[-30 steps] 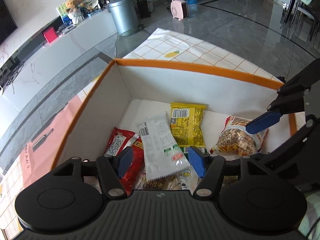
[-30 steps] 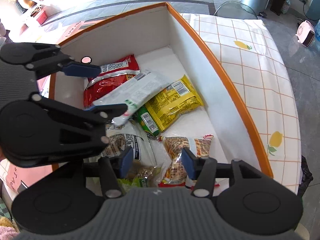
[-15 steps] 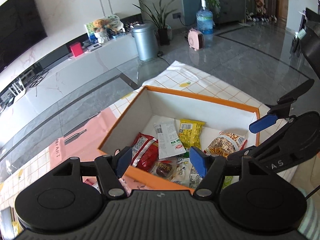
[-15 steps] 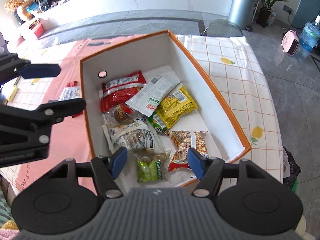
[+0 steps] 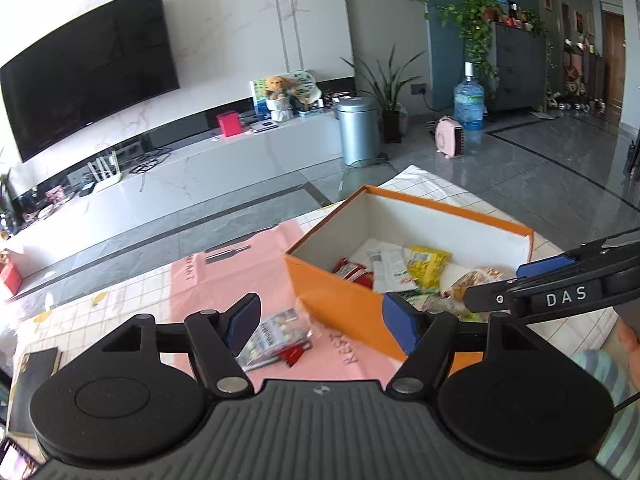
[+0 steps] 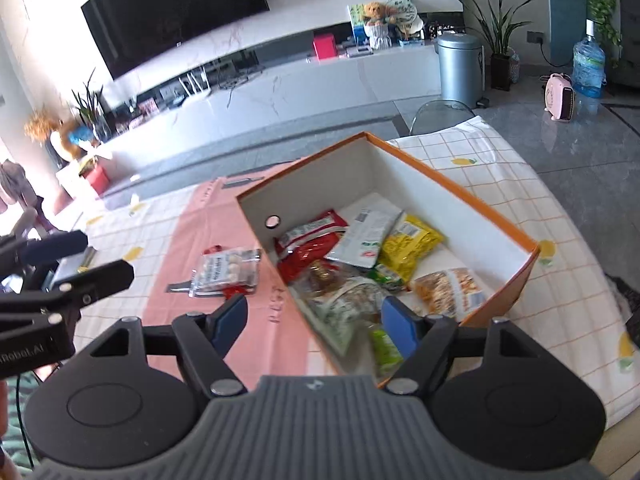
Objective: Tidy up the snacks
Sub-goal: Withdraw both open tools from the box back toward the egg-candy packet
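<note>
An orange box (image 5: 344, 304) (image 6: 516, 220) with white inside stands on the table and holds several snack packs: a red one (image 6: 312, 240), a white one (image 6: 364, 236), a yellow one (image 6: 408, 244) and a nut pack (image 6: 452, 288). One clear snack pack (image 5: 276, 332) (image 6: 224, 270) lies on the pink mat left of the box. My left gripper (image 5: 320, 322) is open and empty, raised above the mat near the box. My right gripper (image 6: 314, 320) is open and empty, raised over the box's near corner.
A pink mat (image 6: 192, 240) lies over a checked tablecloth (image 6: 560, 280). A dark notebook (image 5: 32, 380) lies at the table's left. Beyond the table are a TV, a white console, a grey bin (image 5: 356, 130) and a water bottle.
Both grippers have pulled up and back out of the box, staying open. The box now looks smaller, and the loose pack on the mat has come into view.
</note>
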`<act>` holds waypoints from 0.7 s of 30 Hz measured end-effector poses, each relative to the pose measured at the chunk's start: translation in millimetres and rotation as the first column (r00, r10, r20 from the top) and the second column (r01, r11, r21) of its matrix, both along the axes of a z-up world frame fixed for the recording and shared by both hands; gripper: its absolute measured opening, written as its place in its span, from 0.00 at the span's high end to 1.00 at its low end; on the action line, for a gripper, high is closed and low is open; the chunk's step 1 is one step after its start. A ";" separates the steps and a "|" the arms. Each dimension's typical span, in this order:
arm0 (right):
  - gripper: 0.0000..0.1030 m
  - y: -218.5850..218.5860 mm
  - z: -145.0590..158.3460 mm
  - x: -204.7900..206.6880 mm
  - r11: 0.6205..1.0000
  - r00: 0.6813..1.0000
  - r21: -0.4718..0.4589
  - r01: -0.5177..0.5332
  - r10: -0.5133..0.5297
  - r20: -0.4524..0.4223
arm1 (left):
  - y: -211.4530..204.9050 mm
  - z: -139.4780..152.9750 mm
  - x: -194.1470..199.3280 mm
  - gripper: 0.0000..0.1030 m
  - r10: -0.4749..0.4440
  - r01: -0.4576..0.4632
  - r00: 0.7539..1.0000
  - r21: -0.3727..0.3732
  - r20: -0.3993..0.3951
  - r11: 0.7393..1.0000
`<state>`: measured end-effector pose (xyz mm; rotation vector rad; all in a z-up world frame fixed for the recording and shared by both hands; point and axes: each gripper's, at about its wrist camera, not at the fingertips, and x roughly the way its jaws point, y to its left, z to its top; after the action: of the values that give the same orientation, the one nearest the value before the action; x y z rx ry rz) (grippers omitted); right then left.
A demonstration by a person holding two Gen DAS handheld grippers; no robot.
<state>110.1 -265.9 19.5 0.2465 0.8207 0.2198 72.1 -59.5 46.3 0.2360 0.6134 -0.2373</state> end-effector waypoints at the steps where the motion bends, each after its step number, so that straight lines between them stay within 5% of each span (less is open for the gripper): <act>1: 0.30 5.7 -2.7 -6.5 1.000 1.000 0.008 0.008 -0.008 0.016 | 5.7 -3.3 -5.1 0.20 0.012 -0.012 1.000 -0.001 0.005 1.000; 8: 0.30 44.9 -21.2 -42.0 0.999 0.994 0.017 0.051 -0.052 0.094 | 50.1 -33.2 -25.0 0.19 0.078 -0.079 0.997 -0.082 -0.020 0.993; 21: 0.31 112.9 -76.3 -31.0 0.998 0.999 -0.058 -0.013 0.016 0.041 | 109.0 -81.3 -20.4 0.21 0.181 -0.195 0.979 -0.159 -0.097 0.968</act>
<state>79.0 -153.0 -56.9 0.1816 0.7865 0.2140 51.7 49.5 -35.0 0.0044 0.6888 -0.1146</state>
